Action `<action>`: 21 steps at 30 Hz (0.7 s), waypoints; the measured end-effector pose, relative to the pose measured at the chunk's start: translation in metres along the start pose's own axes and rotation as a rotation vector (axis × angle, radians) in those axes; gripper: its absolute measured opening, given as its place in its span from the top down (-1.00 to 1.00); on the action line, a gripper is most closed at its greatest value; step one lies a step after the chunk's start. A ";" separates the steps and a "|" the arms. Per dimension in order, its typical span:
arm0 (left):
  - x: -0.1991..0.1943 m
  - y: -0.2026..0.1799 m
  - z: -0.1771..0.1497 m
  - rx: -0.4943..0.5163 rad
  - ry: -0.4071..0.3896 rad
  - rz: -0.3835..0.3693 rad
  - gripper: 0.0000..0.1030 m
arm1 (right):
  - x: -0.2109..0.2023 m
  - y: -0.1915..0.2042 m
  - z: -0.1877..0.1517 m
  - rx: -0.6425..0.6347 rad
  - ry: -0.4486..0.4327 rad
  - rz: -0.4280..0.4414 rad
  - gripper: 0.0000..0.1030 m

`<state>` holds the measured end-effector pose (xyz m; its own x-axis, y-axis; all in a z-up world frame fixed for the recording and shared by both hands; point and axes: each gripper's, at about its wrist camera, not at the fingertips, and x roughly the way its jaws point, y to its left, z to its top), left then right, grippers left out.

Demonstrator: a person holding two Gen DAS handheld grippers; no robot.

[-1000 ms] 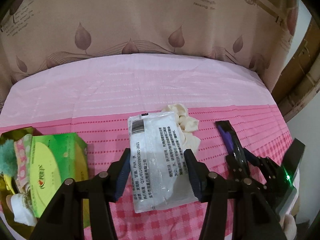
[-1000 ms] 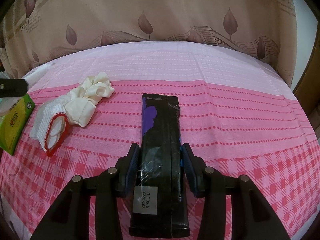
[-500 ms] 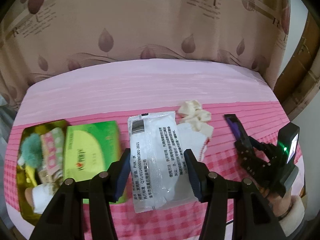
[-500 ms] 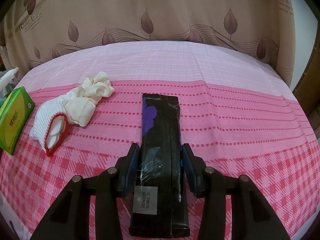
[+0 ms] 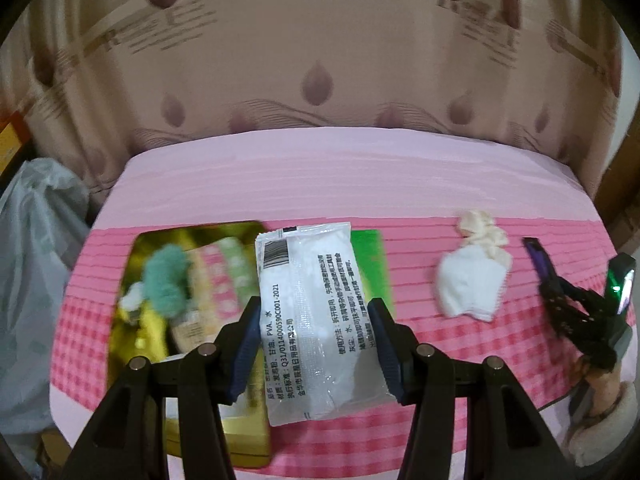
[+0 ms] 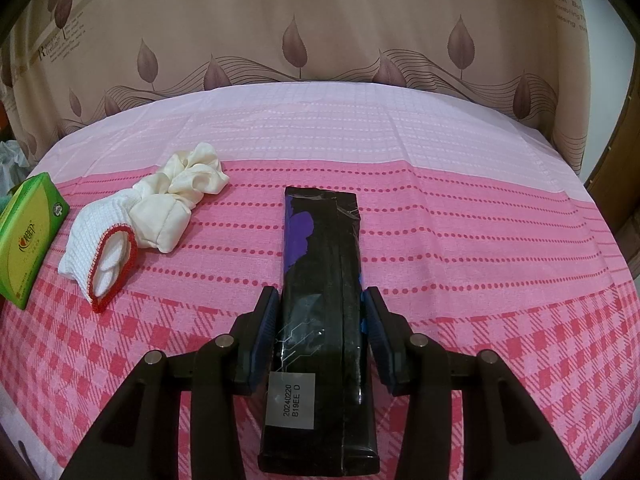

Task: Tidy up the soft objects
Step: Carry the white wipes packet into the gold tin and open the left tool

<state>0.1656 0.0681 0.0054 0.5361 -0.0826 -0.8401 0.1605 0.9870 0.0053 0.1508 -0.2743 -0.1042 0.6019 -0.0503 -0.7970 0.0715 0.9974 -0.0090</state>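
Note:
My left gripper is shut on a white plastic packet with printed text, held above the table beside a gold tray that holds a teal fluffy item and pink-green packs. My right gripper is shut on a long black packet with a purple patch, low over the pink cloth; it also shows in the left wrist view. A white glove with a red cuff and a cream scrunchie lie left of it.
A green tissue box lies at the table's left, partly hidden behind the white packet in the left wrist view. A grey plastic bag hangs off the table's left edge. A patterned curtain backs the table.
My left gripper has risen and swung left with the white packet, from over the glove to beside the gold tray. My right gripper and the black packet have stayed put.

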 end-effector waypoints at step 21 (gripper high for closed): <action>0.040 0.129 -0.034 -0.105 0.059 0.173 -0.04 | 0.000 0.000 -0.001 -0.003 0.000 -0.001 0.18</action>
<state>0.1792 0.1964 -0.0458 0.4982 0.0941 -0.8620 -0.0184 0.9950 0.0980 0.1504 -0.2739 -0.1048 0.6021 -0.0517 -0.7968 0.0703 0.9975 -0.0117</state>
